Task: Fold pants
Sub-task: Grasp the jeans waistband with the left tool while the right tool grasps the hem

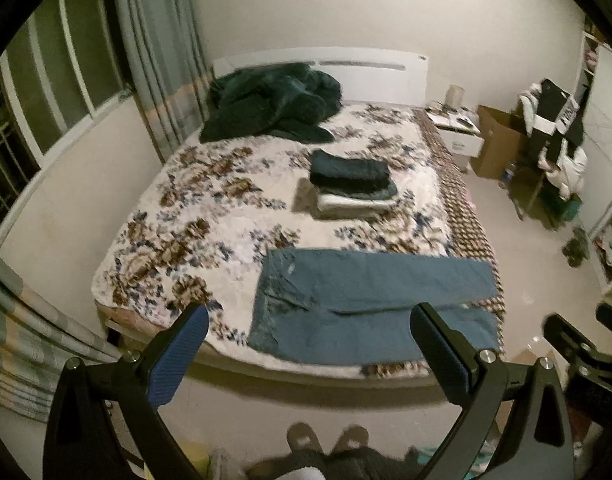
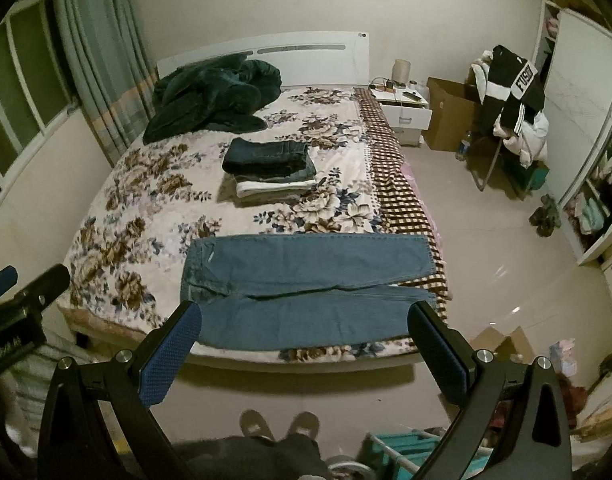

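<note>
A pair of blue jeans (image 1: 370,300) (image 2: 306,292) lies flat across the near end of the bed, waist at the left, both legs running right, side by side. My left gripper (image 1: 310,320) is open and empty, held back from the foot of the bed above the floor. My right gripper (image 2: 306,316) is also open and empty, equally short of the bed. The right gripper's fingers (image 1: 574,344) show at the right edge of the left wrist view, and the left gripper's fingers (image 2: 21,292) at the left edge of the right wrist view.
A stack of folded clothes (image 1: 352,184) (image 2: 271,172) sits mid-bed on the floral bedspread (image 1: 193,216) (image 2: 137,200). A dark green blanket (image 1: 273,104) (image 2: 217,96) is heaped at the headboard. A nightstand (image 2: 406,112), cardboard box (image 2: 450,120) and clothes-laden chair (image 2: 514,112) stand right.
</note>
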{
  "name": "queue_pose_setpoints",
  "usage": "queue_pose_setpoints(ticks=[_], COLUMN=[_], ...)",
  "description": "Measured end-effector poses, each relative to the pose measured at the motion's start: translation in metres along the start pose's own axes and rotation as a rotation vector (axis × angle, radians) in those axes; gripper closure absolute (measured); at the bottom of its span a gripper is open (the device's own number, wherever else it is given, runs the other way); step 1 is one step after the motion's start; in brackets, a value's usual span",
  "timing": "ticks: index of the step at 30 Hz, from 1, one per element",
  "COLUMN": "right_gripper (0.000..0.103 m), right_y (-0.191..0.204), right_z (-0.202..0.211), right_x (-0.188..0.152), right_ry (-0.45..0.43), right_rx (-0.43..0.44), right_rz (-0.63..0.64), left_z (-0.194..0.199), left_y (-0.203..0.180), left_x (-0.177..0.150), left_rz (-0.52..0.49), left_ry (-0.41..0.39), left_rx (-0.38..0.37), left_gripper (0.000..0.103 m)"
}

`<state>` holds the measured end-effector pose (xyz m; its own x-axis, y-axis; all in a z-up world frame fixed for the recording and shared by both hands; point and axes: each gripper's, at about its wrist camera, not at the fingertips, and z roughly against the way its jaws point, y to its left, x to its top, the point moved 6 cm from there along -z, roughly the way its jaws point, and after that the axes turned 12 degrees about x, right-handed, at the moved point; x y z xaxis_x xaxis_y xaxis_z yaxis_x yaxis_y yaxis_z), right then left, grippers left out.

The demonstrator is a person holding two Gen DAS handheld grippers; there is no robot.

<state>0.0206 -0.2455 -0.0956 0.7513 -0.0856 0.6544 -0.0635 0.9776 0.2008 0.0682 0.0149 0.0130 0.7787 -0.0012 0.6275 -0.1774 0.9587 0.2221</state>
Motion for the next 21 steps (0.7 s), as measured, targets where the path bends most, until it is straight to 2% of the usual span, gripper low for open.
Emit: queue_pose_setpoints(ticks=[4,10,16,21], right_gripper=[0.0,0.0,0.0,0.0], right_y=[-0.038,-0.106,-0.185,-0.246], right_z=[-0.039,-0.13,-0.26,-0.374], right_x=[0.014,0.043,0.056,0.058], right_ry=[-0.01,0.011,0.103,0.161], right_rx=[0.005,-0.035,-0.082,-0.147], right_rz=[-0.069,-0.212,-0.419,-0.548], left_z=[-0.05,-0.142,-0.269,-0.384], left_y=[-0.005,-0.016,-0.05,-0.075], left_x=[0.008,0.025,0.019,0.01], left_rz=[0.04,0.131,0.135,0.174], left_ry=[0.011,0.119,0.308,0.493], left_rx=[0.067,0.097,0.149,0.143], left_gripper=[0.0,0.0,0.0,0.0])
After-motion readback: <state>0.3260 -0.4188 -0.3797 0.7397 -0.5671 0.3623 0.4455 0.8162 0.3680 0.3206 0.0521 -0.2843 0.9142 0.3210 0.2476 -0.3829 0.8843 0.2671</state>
